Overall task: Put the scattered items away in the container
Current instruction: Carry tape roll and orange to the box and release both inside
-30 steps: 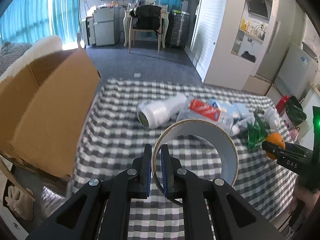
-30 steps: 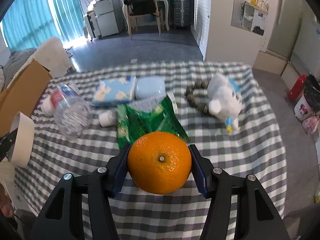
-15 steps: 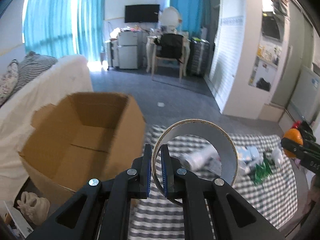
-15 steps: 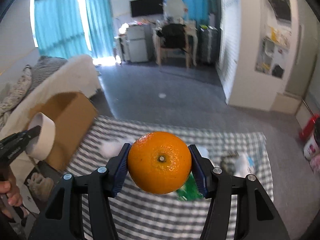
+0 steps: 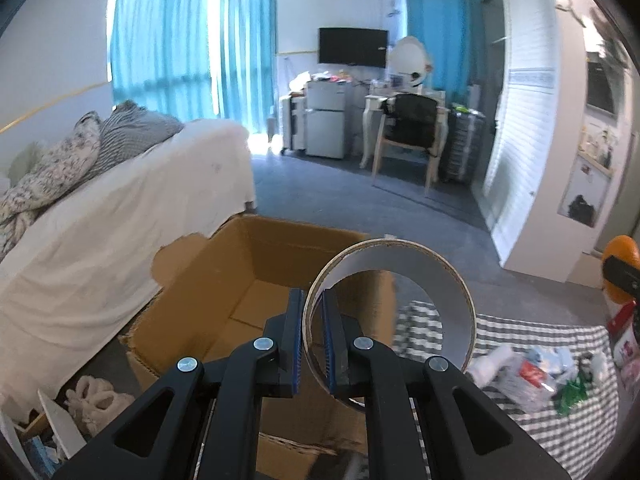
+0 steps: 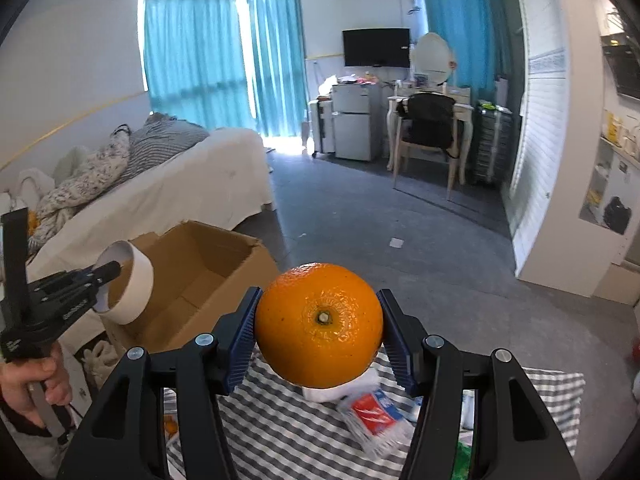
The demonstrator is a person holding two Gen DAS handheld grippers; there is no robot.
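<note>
My left gripper (image 5: 311, 344) is shut on the wall of a white tape roll (image 5: 424, 276), held upright above the near side of an open cardboard box (image 5: 224, 280). In the right wrist view the same tape roll (image 6: 138, 288) hangs at the box's (image 6: 208, 276) left edge, with the left gripper (image 6: 105, 274) gripping it. My right gripper (image 6: 318, 328) is shut on an orange (image 6: 320, 324), held above the checked tablecloth (image 6: 280, 420) to the right of the box. The orange (image 5: 620, 268) shows at the right edge of the left wrist view.
Several scattered items (image 5: 536, 376) lie on the checked cloth (image 5: 560, 432), among them a white bottle (image 5: 492, 364) and a red-labelled bottle (image 6: 372, 412). A white-covered sofa (image 5: 120, 216) stands behind the box. A hand (image 6: 28, 380) holds the left gripper's handle.
Both grippers have risen and swung left from over the table toward the box, still gripping the tape roll and the orange. The box's open inside now faces the left gripper.
</note>
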